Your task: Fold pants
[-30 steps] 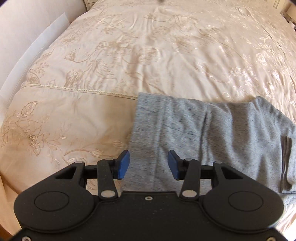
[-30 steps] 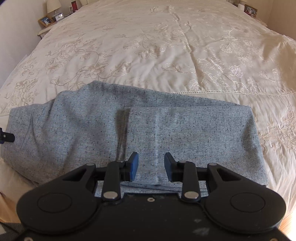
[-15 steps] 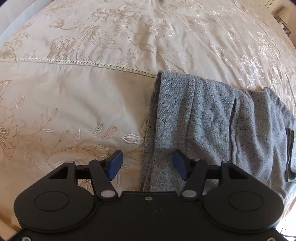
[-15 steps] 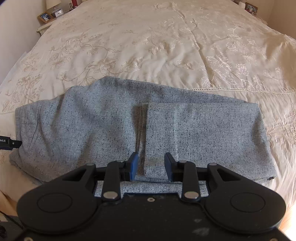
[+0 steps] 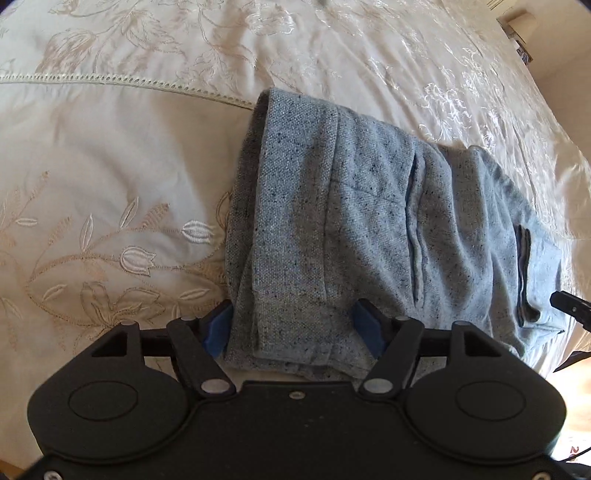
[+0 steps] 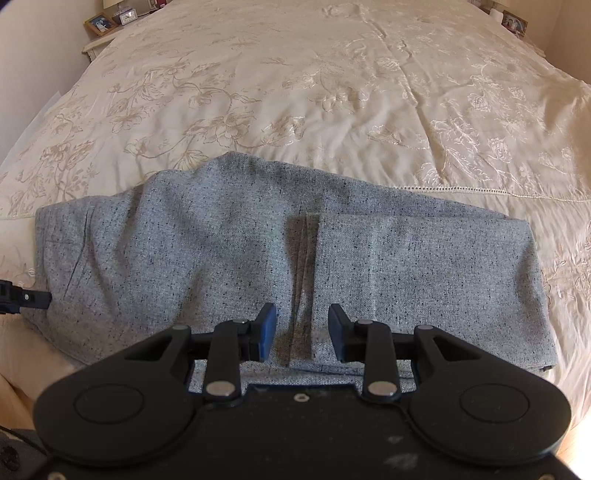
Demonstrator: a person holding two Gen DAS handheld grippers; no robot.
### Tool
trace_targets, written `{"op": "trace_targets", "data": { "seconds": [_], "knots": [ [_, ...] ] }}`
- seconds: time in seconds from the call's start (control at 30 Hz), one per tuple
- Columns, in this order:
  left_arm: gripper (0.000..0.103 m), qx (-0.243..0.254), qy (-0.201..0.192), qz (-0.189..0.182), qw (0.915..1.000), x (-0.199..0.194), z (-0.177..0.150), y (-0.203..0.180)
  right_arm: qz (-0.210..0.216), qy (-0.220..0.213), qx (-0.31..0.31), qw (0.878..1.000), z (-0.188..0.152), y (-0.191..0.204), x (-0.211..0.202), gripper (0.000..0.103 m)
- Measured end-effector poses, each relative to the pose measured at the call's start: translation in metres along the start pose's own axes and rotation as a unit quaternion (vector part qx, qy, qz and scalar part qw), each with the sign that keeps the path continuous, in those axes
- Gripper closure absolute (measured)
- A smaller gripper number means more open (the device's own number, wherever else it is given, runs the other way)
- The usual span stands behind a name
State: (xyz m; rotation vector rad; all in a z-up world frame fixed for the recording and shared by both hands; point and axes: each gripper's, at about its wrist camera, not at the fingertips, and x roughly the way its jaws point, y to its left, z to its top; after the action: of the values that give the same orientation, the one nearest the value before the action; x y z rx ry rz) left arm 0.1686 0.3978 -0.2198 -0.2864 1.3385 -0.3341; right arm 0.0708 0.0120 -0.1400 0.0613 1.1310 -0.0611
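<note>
The grey speckled pants lie folded across the near edge of the bed, one end doubled over the right half. In the left wrist view the pants run away from the camera. My left gripper is wide open, with the pants' near left corner between its blue pads. My right gripper is open, low over the fold edge at the pants' near side. The tip of the left gripper shows at the pants' left end in the right wrist view.
The cream embroidered bedspread covers the whole bed. A nightstand with a photo frame stands at the far left; more frames stand far right. The bed edge and wooden floor lie just below the pants.
My left gripper has opened wider, swung left and come down around the pants' left corner. My right gripper has moved slightly closer to the fold edge and stays open.
</note>
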Motion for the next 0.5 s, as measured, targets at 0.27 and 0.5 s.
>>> {"op": "trace_targets", "data": {
  "seconds": [0.27, 0.5],
  "knots": [
    [0.033, -0.073, -0.027, -0.029, 0.9965, 0.012, 0.039, -0.002, 0.009, 0.001, -0.011, 1.000, 0.000, 0.003, 0.000, 0.070],
    [0.070, -0.052, -0.057, 0.005, 0.9970, -0.013, 0.024, -0.037, 0.022, 0.005, -0.006, 1.000, -0.005, -0.007, -0.001, 0.070]
  ]
}}
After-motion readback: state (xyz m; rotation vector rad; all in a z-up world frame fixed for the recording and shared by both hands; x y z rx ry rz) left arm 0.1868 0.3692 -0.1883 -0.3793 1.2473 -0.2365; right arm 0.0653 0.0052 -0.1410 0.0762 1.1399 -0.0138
